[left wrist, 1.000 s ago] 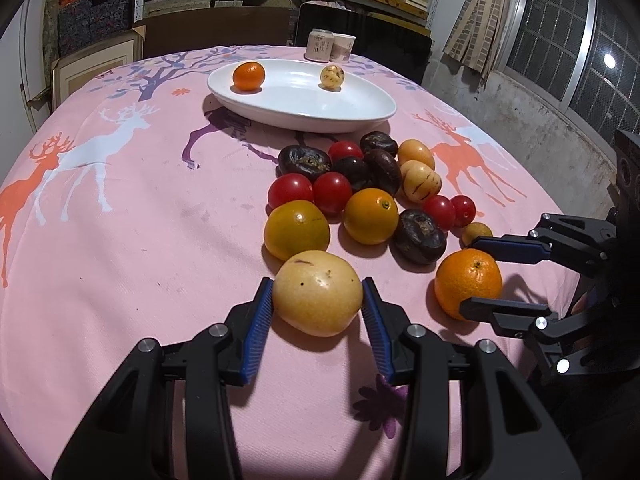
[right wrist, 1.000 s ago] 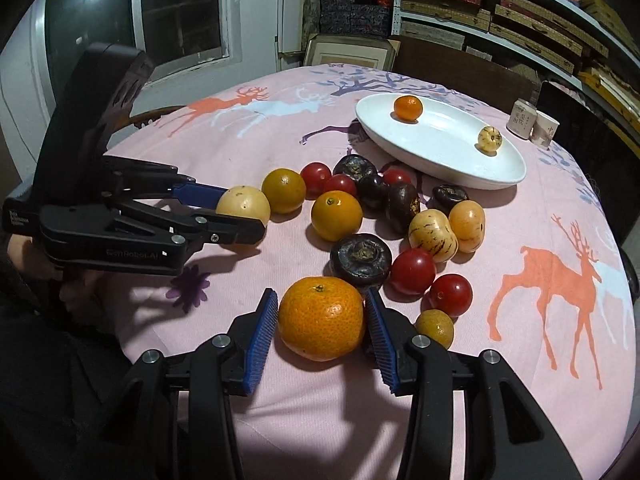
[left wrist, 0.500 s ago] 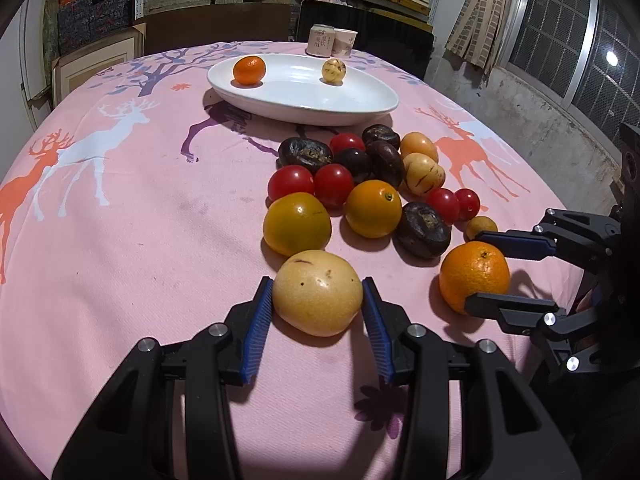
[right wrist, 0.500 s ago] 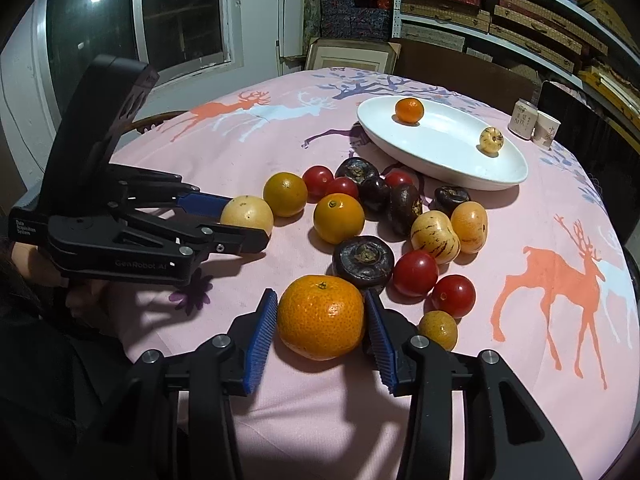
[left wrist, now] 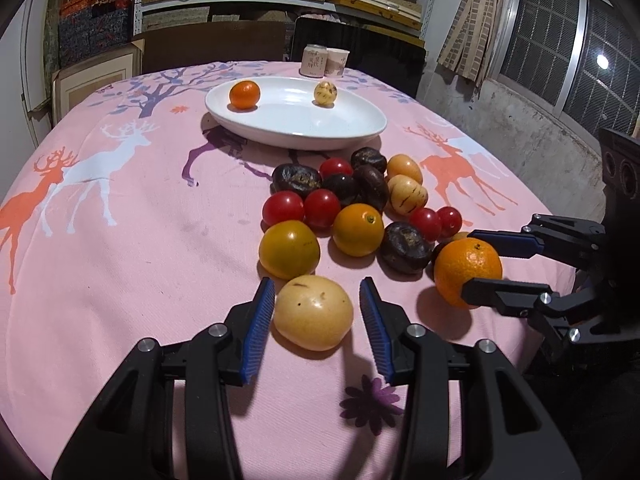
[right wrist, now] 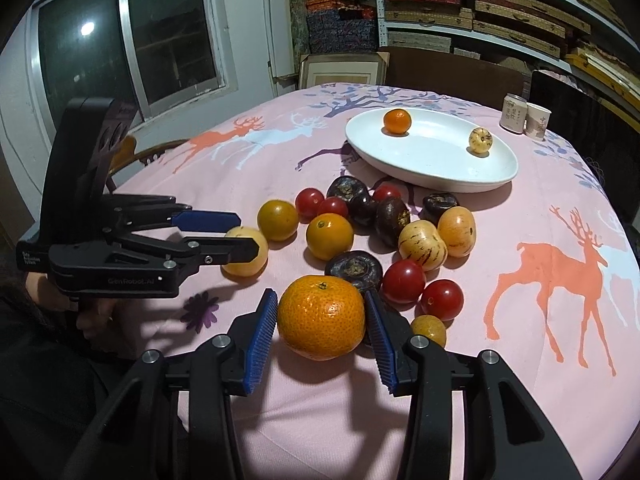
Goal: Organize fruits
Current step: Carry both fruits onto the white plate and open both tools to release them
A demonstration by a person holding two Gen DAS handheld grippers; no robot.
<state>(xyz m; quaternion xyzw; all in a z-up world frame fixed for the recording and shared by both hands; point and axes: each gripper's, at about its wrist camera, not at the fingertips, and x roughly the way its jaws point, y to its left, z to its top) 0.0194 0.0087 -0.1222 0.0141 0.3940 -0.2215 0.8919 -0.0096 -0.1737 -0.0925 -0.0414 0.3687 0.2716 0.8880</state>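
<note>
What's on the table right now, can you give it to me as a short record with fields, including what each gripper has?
surface: round table with a pink deer-print cloth
white dish: holds one small orange fruit and one pale speckled fruit
loose pile: red tomatoes, dark purple fruits, yellow-orange fruits, beside the dish
left gripper: closed on a pale yellow fruit
right gripper: closed on a mandarin
far edge: a can and a paper cup
</note>
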